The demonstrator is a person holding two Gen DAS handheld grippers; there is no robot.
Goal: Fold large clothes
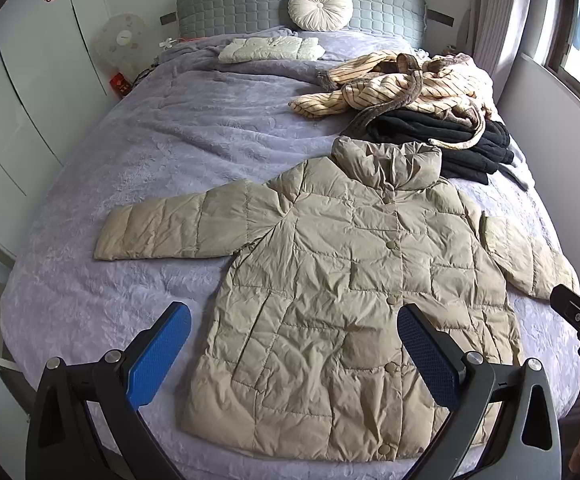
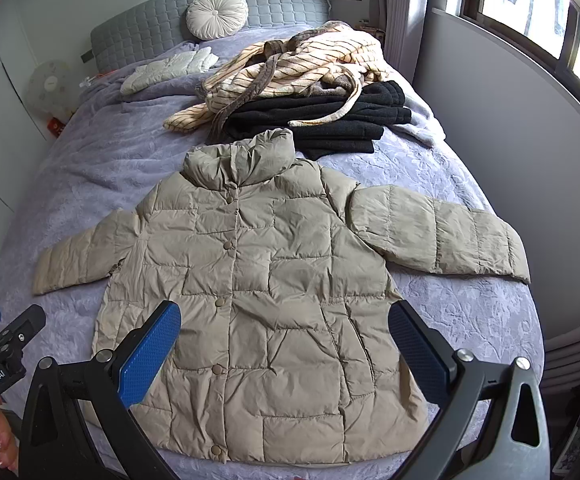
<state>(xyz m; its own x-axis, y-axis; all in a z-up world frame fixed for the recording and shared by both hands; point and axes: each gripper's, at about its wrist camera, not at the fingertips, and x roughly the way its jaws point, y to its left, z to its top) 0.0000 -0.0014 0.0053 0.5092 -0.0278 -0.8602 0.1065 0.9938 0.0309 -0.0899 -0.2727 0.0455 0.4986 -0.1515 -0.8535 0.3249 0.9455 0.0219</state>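
The beige quilted puffer jacket (image 1: pixel 330 280) lies flat, buttoned, sleeves spread: no fold made yet. Left gripper (image 1: pixel 294 352) and right gripper (image 2: pixel 284 350) hover over its hem, jaws apart, empty. Beyond its collar, a cream padded garment (image 1: pixel 270 49) appears folded; the striped robe (image 1: pixel 402 80) remains heaped.

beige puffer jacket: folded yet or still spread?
Spread. The beige puffer jacket lies flat, front up and buttoned, on the bed, both sleeves out to the sides. Left gripper and right gripper open, holding nothing.

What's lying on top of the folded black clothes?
A cream striped robe and its belt drape over the black garments. Their far part is covered, so anything beneath the robe there stays hidden.
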